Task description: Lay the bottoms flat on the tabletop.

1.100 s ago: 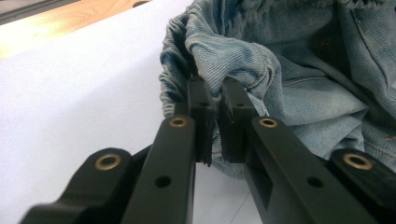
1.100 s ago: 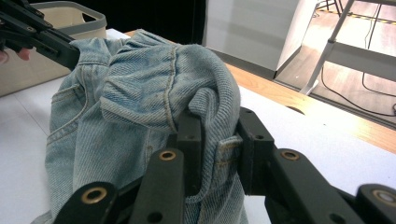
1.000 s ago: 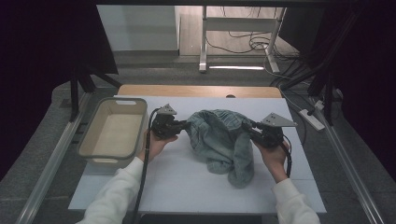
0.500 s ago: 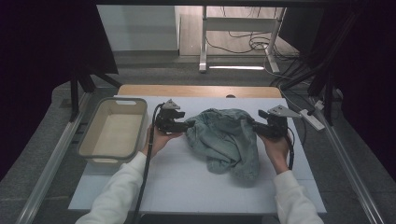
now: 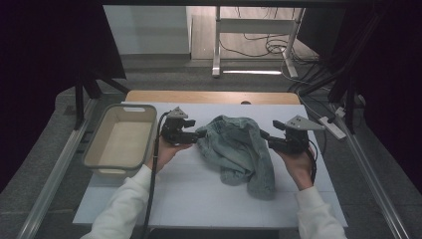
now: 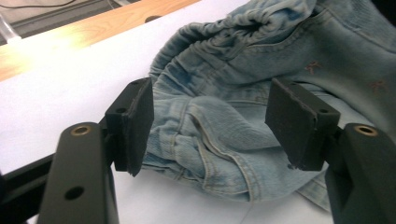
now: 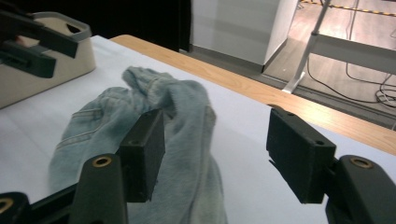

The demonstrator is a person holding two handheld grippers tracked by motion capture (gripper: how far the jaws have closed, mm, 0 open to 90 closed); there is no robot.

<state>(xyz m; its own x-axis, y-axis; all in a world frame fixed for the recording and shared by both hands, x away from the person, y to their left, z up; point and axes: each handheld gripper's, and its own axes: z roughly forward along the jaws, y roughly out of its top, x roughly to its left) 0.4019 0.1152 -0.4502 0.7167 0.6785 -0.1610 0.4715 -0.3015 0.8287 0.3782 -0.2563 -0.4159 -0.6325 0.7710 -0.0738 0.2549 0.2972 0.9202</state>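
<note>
The left tool (image 5: 195,134) stands with its two pads (image 6: 135,123) apart, and they have just been opening. A fold of the jeans (image 5: 239,149) lies between them in the left gripper view, but neither pad presses on it; the cloth rests on the bench by its own weight. The right tool (image 5: 264,137) has likewise just spread its pads (image 7: 142,154) wide. In the right gripper view nothing is caught between them, and the denim lies just beyond the near pad.

A second ago both tools were closed on the garment and held it bunched and lifted between them. Now the jeans have settled lower and spread a little, with one leg trailing toward the near edge of the bench (image 5: 164,199). The right tool has drawn back toward the right edge and sits just clear of the cloth; the left one has kept close to its spot.

The jeans lie crumpled in the middle of the white bench, nearer the far edge than the near one, between the two tools. The empty tub (image 5: 122,142) sits at the left edge, just beyond the left hand (image 5: 166,149), apart from the denim.

To my eye this is a letting go: the cloth has been set down, and I judge that a fresh grip will be needed for folding it or carrying it to the tub.
</note>
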